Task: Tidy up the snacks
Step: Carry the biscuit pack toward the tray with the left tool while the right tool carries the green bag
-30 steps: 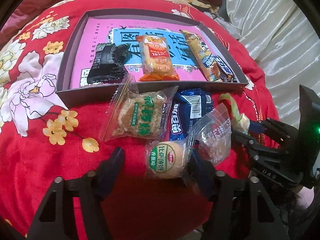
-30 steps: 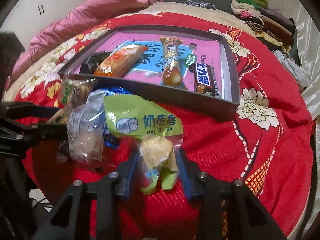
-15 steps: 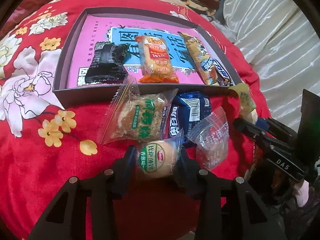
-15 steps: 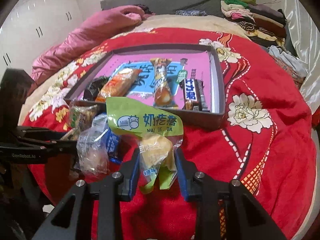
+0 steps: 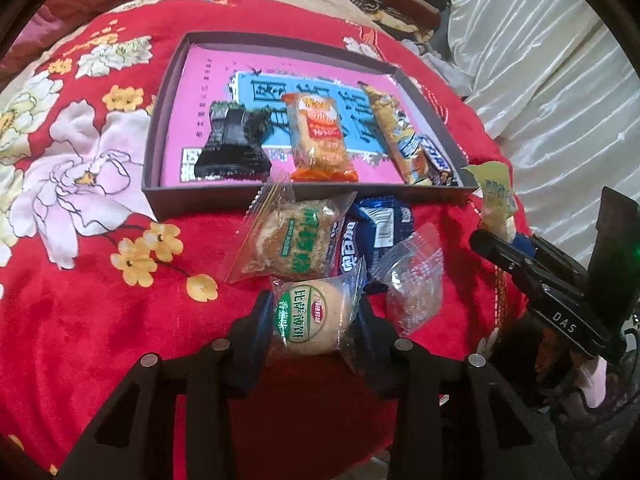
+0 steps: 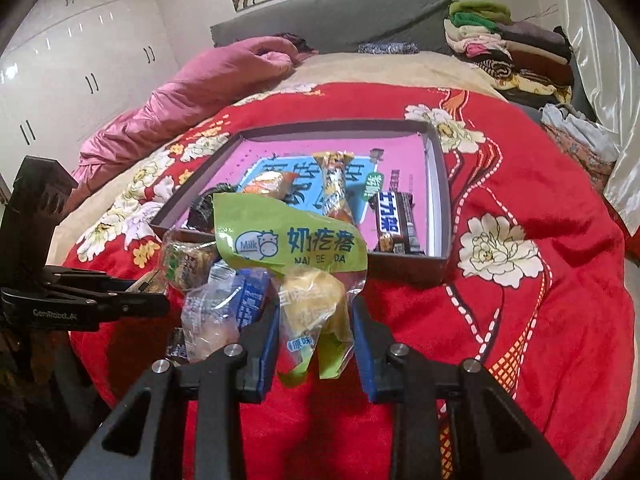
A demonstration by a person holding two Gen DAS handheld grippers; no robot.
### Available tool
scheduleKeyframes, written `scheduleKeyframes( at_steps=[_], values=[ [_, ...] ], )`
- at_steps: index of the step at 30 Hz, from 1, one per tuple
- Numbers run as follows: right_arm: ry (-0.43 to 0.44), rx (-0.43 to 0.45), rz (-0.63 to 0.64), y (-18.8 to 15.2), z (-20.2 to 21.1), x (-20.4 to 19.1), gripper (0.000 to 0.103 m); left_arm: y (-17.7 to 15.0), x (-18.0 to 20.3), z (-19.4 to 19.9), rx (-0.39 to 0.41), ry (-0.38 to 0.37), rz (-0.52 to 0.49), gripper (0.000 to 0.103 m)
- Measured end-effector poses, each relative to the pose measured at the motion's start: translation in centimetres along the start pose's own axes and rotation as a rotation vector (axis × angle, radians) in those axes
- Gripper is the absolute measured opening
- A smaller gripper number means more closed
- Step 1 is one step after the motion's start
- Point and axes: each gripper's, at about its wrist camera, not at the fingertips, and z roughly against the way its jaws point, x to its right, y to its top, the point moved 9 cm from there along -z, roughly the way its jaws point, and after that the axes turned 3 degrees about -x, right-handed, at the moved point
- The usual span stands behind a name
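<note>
My left gripper [image 5: 314, 320] is shut on a round cookie packet with a green label [image 5: 308, 316], held just above the red blanket. My right gripper [image 6: 314, 320] is shut on a green milk-candy packet [image 6: 296, 248] and holds it raised in front of the tray; it also shows in the left wrist view [image 5: 496, 196]. The dark tray with a pink liner [image 5: 176, 92] holds a black packet [image 5: 234, 148], an orange packet [image 5: 320, 136], a long yellow bar [image 5: 396, 132] and a dark chocolate bar [image 6: 394, 220].
On the blanket before the tray lie a clear green-print packet [image 5: 292, 240], a blue packet [image 5: 376, 236] and a clear crumpled packet [image 5: 416, 288]. A pink quilt [image 6: 192, 92] and folded clothes [image 6: 504, 48] lie behind. White curtain [image 5: 540, 60] at right.
My left gripper closed on the round cookie packet and lifted it slightly. My right gripper rose and drew back with the green packet.
</note>
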Motion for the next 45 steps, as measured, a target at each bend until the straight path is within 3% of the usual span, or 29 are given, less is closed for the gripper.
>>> scheduleKeyframes(
  at_steps=[25, 45],
  values=[
    [0.052, 0.113, 0.016, 2.2, 1.5, -1.1, 0.034, 2.3, 0.2, 4.7, 0.122, 0.0, 0.018, 0.04],
    [0.047, 0.192, -0.041, 4.1, 2.8, 1.1, 0.034, 4.0, -0.4, 6.0, 0.169, 0.022, 0.04, 0.04]
  ],
)
